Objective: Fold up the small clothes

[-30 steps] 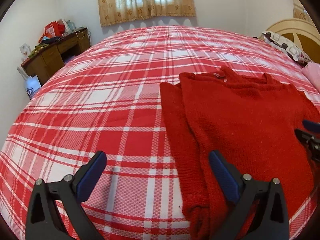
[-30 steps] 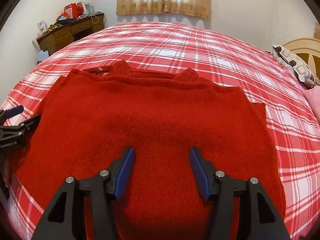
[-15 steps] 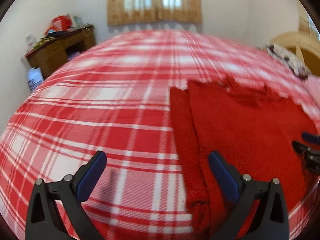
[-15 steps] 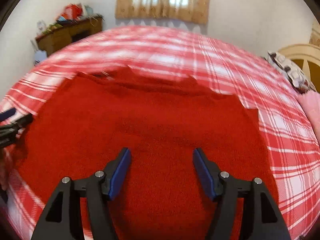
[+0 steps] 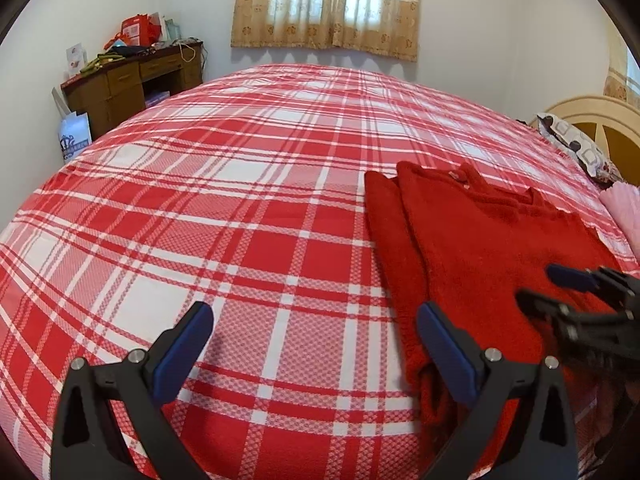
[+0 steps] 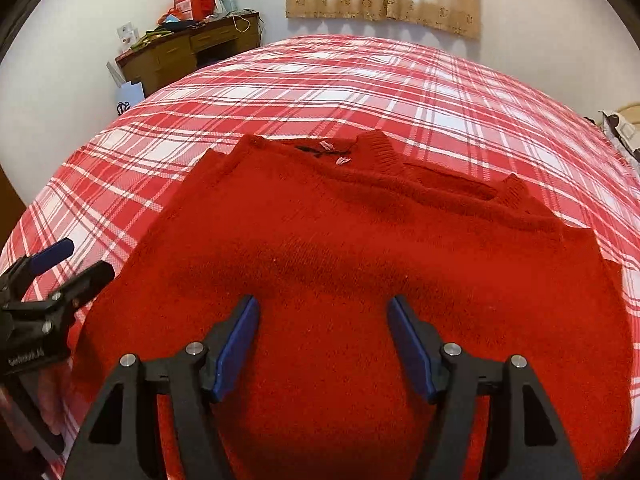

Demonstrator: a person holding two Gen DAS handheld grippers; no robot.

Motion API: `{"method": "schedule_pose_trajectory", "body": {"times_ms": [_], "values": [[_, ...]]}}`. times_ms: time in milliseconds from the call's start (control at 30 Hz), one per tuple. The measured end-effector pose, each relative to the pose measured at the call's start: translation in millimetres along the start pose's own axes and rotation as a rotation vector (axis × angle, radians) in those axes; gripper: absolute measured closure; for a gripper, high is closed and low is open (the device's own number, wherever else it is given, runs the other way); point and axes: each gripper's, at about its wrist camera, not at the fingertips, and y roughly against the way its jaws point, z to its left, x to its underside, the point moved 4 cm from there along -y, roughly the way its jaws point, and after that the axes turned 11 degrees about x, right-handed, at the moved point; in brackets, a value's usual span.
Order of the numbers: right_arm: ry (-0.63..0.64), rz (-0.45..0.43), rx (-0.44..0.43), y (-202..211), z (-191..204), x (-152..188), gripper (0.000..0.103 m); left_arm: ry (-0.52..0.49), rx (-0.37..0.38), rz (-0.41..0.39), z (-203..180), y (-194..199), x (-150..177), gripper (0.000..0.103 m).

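Observation:
A red knitted sweater (image 5: 500, 248) (image 6: 340, 232) lies flat on the red-and-white plaid bed (image 5: 200, 220) (image 6: 360, 80), collar toward the window, its left sleeve (image 5: 384, 220) folded along the body. My left gripper (image 5: 314, 312) (image 6: 88, 258) hovers open above the bedspread beside the sweater's left edge. Its right finger (image 5: 448, 352) is over the folded sleeve, and nothing sits between its fingers. My right gripper (image 6: 324, 304) (image 5: 538, 282) hangs open over the lower middle of the sweater, gripping nothing, jaws still spreading.
A wooden desk (image 5: 132, 80) (image 6: 192, 48) with clutter stands at the far left wall, a white bag (image 5: 74, 138) leaning by it. At the right are a patterned pillow (image 5: 576, 148), a cream headboard (image 5: 600, 116) and a pink cloth (image 5: 624, 208).
My right gripper's jaws have spread a little wider, and it has shifted over the sweater toward the left edge. My left gripper slid sideways and rolled slightly. The sweater has not moved.

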Motion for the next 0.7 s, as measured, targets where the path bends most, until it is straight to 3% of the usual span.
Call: {"method": "schedule_pose_trajectory", "body": {"times_ms": [133,267,367,433,500,533,567,700], "values": [[-0.032,-0.073,-0.026,42.1,-31.1,29.4,0.036,0.022,0.010,-0.033,3.0,10.9,1.2,0.000],[-0.169,-0.137,0.059,86.0,-106.1,69.6,0.036,0.027,0.029,-0.054,0.6,27.9,10.6,0.000],[-0.321,-0.135,0.160,100.7,-171.8,95.8,0.036,-0.009,0.051,-0.059,-9.3,36.4,18.5,0.000],[-0.401,-0.072,0.122,93.8,-199.9,112.6,0.038,-0.057,0.042,-0.057,-18.3,36.8,21.5,0.000],[-0.418,-0.024,0.013,84.2,-203.7,124.4,0.049,-0.101,0.034,-0.050,-26.7,34.1,22.1,0.000],[-0.402,-0.008,0.001,80.7,-201.8,127.0,0.062,-0.117,0.021,-0.042,-28.9,31.6,21.9,0.000],[-0.389,0.010,0.024,77.4,-201.8,130.8,0.093,-0.122,0.008,-0.032,-30.5,28.5,21.3,0.000],[-0.440,0.047,-0.041,73.4,-210.1,147.6,0.097,-0.114,-0.011,0.008,-29.9,17.9,20.8,0.000]]}}
